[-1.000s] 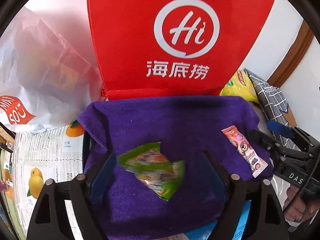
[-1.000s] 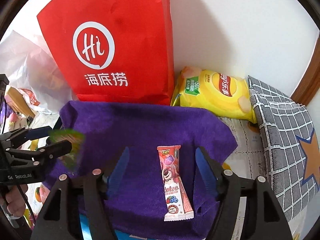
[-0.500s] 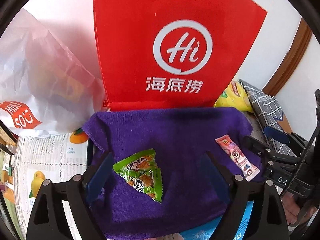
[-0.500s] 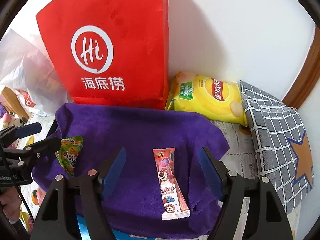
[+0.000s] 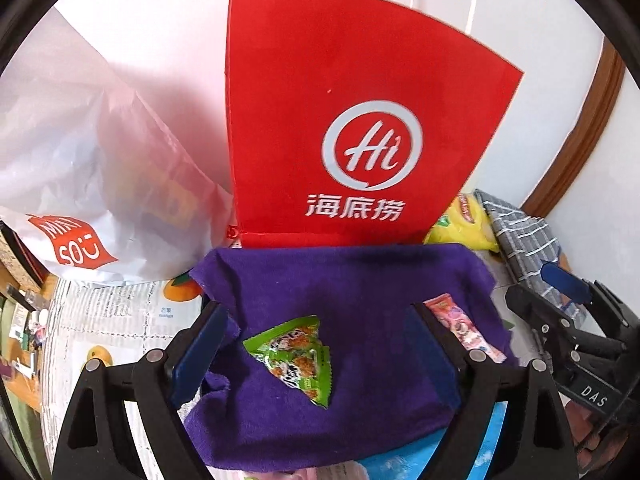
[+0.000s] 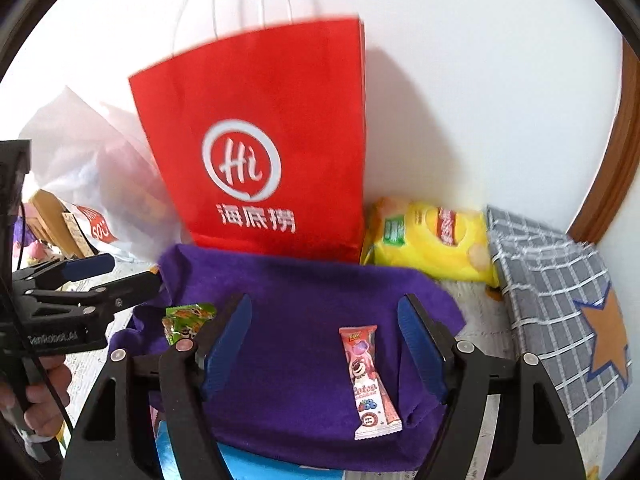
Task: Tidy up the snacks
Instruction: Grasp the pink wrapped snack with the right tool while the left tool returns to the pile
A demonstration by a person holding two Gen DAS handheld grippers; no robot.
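Observation:
A green triangular snack packet (image 5: 296, 356) lies flat on the purple cloth (image 5: 352, 276). My left gripper (image 5: 316, 312) hangs open above it, the fingers standing either side and not touching. A pink snack bar (image 6: 370, 380) lies on the same cloth (image 6: 304, 288), and my right gripper (image 6: 324, 304) hovers open over it with nothing between the pads. The bar (image 5: 460, 328) shows at the right in the left wrist view, beside the right gripper (image 5: 560, 308). The right wrist view shows the green packet (image 6: 188, 320) and the left gripper (image 6: 108, 276) at the left.
A tall red paper bag (image 6: 260, 160) with white handles stands against the wall behind the cloth. A white plastic bag (image 5: 80, 160) is to its left. A yellow chips bag (image 6: 432, 236) and a grey checked cloth (image 6: 560, 300) are to its right. Something blue (image 6: 260, 464) shows under the purple cloth's near edge.
The green packet, blurred in motion a second ago, now lies still on the cloth. Both grippers have lifted and drawn back, so the red bag's top and handles show.

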